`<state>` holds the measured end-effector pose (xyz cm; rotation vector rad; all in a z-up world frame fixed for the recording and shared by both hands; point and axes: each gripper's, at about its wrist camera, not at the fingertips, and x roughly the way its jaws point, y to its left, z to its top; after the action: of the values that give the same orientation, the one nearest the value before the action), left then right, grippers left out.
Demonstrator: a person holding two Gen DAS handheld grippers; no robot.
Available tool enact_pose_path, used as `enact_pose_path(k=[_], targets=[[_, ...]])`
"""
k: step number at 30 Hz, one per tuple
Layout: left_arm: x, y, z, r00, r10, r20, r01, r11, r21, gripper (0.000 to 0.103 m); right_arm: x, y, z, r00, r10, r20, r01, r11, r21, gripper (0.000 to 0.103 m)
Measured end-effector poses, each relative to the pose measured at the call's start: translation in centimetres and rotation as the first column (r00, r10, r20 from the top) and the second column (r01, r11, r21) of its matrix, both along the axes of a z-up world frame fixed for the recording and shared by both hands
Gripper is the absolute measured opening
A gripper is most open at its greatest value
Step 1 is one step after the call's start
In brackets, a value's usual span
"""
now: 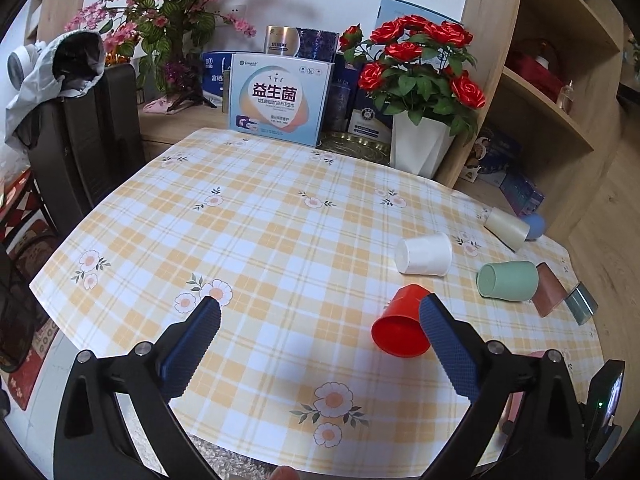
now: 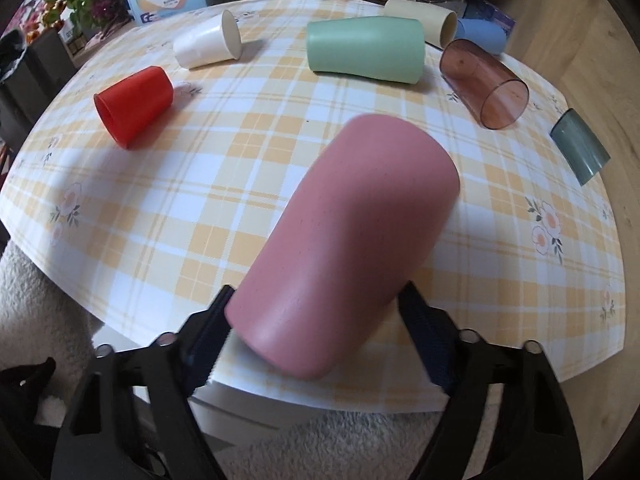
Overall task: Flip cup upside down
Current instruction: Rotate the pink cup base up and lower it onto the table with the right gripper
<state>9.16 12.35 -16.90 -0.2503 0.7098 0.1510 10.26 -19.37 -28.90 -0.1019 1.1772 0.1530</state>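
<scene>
A pink cup lies tilted between the fingers of my right gripper, which is shut on its rim end near the table's front edge. Its closed base points away from me. My left gripper is open and empty above the checked tablecloth. A red cup lies on its side just beside the left gripper's right finger; it also shows in the right wrist view.
Other cups lie on their sides: white, green, cream, blue, clear brown, dark grey. Boxes and a rose pot stand at the back. A chair stands left.
</scene>
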Motion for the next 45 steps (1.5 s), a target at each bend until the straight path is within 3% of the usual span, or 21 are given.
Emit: enact_pose_path(k=[3, 12, 30, 45], targets=[[-0.1, -0.1, 0.0, 1.0, -0.005, 0.005, 0.005, 1.0, -0.008, 0.097, -0.2, -0.8, 0.3, 1.0, -0.028, 0.003, 0.028, 1.0, 0.006, 0.062], [-0.2, -0.1, -0.1, 1.0, -0.007, 0.001, 0.007, 1.0, -0.009, 0.097, -0.7, -2.7, 2.4, 0.995, -0.071, 0.067, 0.068, 0.997, 0.046, 0.057], [0.0, -1.5, -0.2, 0.999, -0.046, -0.011, 0.046, 0.999, 0.02, 0.097, 0.1, -3.7, 6.6, 0.981, -0.052, 0.187, 0.045, 0.998, 0.037, 0.054], [0.5, -5.3, -1.2, 0.983, -0.176, -0.049, 0.179, 0.982, 0.059, 0.097, 3.1, -3.5, 6.9, 0.978, -0.051, 0.203, 0.043, 0.998, 0.042, 0.054]])
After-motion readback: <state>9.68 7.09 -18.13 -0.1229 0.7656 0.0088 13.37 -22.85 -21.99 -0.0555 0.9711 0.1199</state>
